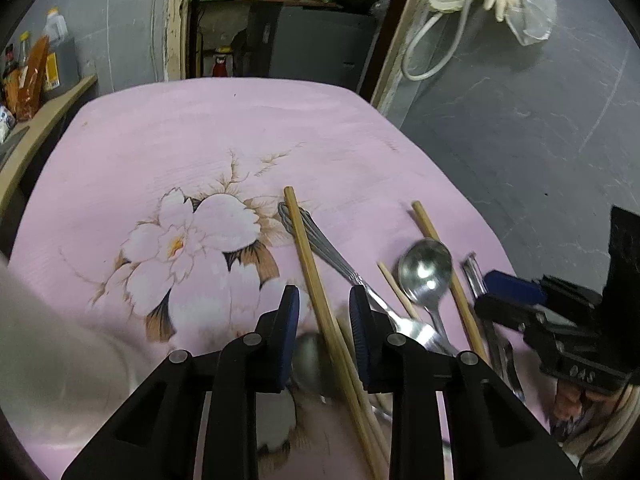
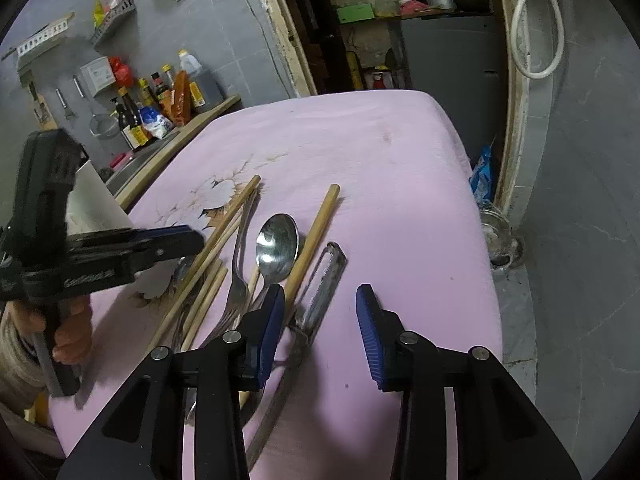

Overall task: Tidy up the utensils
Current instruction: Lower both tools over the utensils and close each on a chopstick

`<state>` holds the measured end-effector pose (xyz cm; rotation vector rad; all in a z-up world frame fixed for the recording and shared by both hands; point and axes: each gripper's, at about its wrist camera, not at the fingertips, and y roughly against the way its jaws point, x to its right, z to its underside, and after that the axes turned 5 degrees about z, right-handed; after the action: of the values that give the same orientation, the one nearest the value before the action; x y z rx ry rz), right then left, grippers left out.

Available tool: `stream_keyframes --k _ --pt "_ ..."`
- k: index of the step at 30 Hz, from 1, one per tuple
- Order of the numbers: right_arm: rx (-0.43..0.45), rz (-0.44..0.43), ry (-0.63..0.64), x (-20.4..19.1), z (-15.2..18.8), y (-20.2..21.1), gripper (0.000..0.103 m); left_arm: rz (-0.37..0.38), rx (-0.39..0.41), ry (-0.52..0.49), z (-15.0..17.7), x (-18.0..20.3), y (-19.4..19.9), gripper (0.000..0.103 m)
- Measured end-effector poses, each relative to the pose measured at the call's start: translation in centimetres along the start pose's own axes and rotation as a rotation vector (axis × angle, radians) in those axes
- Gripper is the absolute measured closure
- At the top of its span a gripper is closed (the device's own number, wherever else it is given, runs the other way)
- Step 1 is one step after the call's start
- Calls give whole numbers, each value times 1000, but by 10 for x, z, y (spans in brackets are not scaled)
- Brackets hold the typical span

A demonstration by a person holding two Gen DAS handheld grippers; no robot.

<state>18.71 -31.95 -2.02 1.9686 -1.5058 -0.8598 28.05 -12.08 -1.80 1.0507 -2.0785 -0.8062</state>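
Observation:
A loose pile of utensils lies on the pink flowered cloth (image 1: 240,128): several wooden chopsticks (image 1: 310,264), a fork (image 1: 340,264), a steel spoon (image 1: 426,270) and a metal peeler (image 2: 326,276). My left gripper (image 1: 324,304) is open, its jaws either side of a long chopstick. My right gripper (image 2: 320,304) is open and empty just above the peeler. It shows at the right in the left wrist view (image 1: 508,292). The left gripper shows at the left in the right wrist view (image 2: 180,240). A second spoon (image 1: 310,360) lies blurred under the left jaws.
A wooden counter (image 2: 188,136) with sauce bottles (image 2: 132,116) runs along the table's left side. A white box (image 2: 96,200) stands at the table's left edge. The table's right edge drops to a grey floor (image 2: 580,240). A doorway with shelves lies behind.

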Motion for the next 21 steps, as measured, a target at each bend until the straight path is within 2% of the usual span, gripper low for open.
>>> stream_keyframes --k 8,12,16,18,19,20,21 --pt "-40 0 13 -1 -15 -14 69 22 -56 75 -11 -20 -16 82" --pt "-58 9 15 -1 -21 -20 69 45 -66 105 -14 -29 -19 94" --pt "-70 10 0 -1 -23 -21 69 75 -74 139 -16 -34 -18 96" --pt "-76 15 0 -1 -24 -21 74 85 -74 147 -17 -31 -16 97" --pt "-79 10 -7 -1 -24 -20 79 88 -73 148 -17 -30 -14 98" --pt "-83 -5 -16 -1 -26 -20 89 88 -71 148 -15 -29 -12 98" --pt "-91 -21 -32 -1 -26 -19 91 90 -65 148 -13 -28 -8 98"
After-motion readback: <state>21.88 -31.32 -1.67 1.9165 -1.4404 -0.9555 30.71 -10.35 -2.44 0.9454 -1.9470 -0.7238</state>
